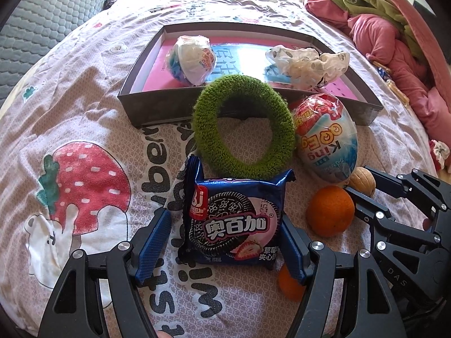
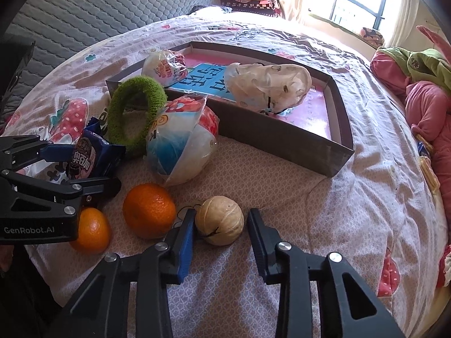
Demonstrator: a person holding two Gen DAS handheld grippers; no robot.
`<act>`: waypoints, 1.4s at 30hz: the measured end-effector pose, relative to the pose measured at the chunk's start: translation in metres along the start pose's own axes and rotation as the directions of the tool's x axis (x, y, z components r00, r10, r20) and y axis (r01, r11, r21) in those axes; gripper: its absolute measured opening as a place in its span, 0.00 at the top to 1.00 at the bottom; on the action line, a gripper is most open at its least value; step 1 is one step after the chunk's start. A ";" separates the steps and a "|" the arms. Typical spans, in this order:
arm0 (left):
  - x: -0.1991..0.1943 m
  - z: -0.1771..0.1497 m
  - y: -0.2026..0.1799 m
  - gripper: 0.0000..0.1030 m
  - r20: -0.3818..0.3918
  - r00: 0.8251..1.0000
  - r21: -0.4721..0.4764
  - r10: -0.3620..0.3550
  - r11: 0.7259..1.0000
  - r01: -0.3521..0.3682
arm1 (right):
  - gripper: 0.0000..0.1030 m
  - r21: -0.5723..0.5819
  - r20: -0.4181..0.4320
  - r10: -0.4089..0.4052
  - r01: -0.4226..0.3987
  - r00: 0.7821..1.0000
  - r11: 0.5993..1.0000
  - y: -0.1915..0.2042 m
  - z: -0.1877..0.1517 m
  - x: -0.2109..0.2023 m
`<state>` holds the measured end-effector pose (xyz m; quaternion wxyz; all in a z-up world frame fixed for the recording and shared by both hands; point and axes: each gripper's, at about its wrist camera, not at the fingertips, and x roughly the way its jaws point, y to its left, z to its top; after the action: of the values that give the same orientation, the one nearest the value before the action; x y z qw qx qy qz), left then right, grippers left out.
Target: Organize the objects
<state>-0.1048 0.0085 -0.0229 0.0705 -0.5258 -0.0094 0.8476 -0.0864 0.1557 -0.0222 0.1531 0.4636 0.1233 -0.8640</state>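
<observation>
- Two tongs work over a bed (image 1: pixel 84 90) covered in a pale sheet printed with strawberries and big dark letters.
- Left tongs (image 1: pixel 225 242): the blue-padded fingers stand apart, one on each side of a cookie packet (image 1: pixel 231 222). Whether the pads touch its edges cannot be told. The packet is dark blue and glossy, with a black sandwich cookie, pink cream, a strawberry and white Chinese characters on its face; it lies flat on the sheet.
- Just beyond the packet, a fuzzy green ring (image 1: pixel 243 125) leans against the front wall of a shallow dark grey box (image 1: pixel 157 112).
- Inside the box, on a pink and blue printed floor, sit a plastic-wrapped toy egg (image 1: pixel 193 59) at the left and a crumpled white plastic bag (image 1: pixel 307 64) at the right.
- Right of the ring, outside the box, a larger wrapped surprise egg (image 1: pixel 327 140) lies on the sheet, red, white and pale blue.
- Nearer, two tangerines: one big (image 2: pixel 148 210), one smaller (image 2: pixel 91 231) partly under the left tool.
- Right tongs (image 2: pixel 221 219): parted, with a pale tan walnut (image 2: pixel 220 220) between the tips, resting on the sheet.
</observation>
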 end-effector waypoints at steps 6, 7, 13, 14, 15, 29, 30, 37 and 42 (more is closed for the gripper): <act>-0.001 0.002 0.002 0.38 0.005 1.000 -0.012 0.001 1.000 0.000 | 0.68 0.003 0.006 0.002 -0.002 1.000 1.000 -0.001 0.000 -0.001; -0.001 0.002 0.002 0.41 0.005 1.000 -0.012 0.005 1.000 -0.004 | 0.68 0.005 0.006 0.003 -0.003 1.000 1.000 -0.001 0.000 -0.001; -0.005 0.002 0.000 0.45 0.005 1.000 -0.006 0.017 1.000 -0.017 | 0.68 0.026 0.011 0.018 -0.018 1.000 1.000 -0.004 0.000 -0.002; -0.006 0.002 0.001 0.45 0.006 1.000 -0.012 0.010 1.000 -0.010 | 0.68 0.029 0.012 0.022 -0.022 1.000 0.999 -0.004 0.000 -0.003; -0.007 0.002 0.001 0.45 0.007 1.000 -0.016 0.004 1.000 -0.004 | 0.68 0.030 0.013 0.024 -0.025 1.000 0.999 -0.004 0.001 -0.003; -0.033 0.007 -0.005 0.45 0.081 0.997 -0.017 -0.014 1.000 0.016 | 0.68 0.051 0.058 0.023 -0.025 0.998 0.998 -0.008 0.008 -0.016; -0.035 0.008 -0.006 0.45 0.087 0.996 -0.016 -0.016 1.000 0.018 | 0.68 0.053 0.065 0.021 -0.024 0.998 0.998 -0.009 0.009 -0.019; -0.048 0.016 -0.013 0.45 0.134 0.991 -0.014 -0.011 1.000 0.013 | 0.68 0.076 0.111 0.024 -0.033 0.993 0.997 -0.012 0.019 -0.032; -0.053 0.024 -0.015 0.45 0.153 0.988 -0.034 -0.029 0.999 0.034 | 0.68 0.086 0.135 0.019 -0.031 0.991 0.996 -0.014 0.025 -0.039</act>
<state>-0.1015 0.0181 0.0367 0.0736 -0.4603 -0.0384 0.8839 -0.0909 0.1654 0.0249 0.1512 0.4122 0.0686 -0.8959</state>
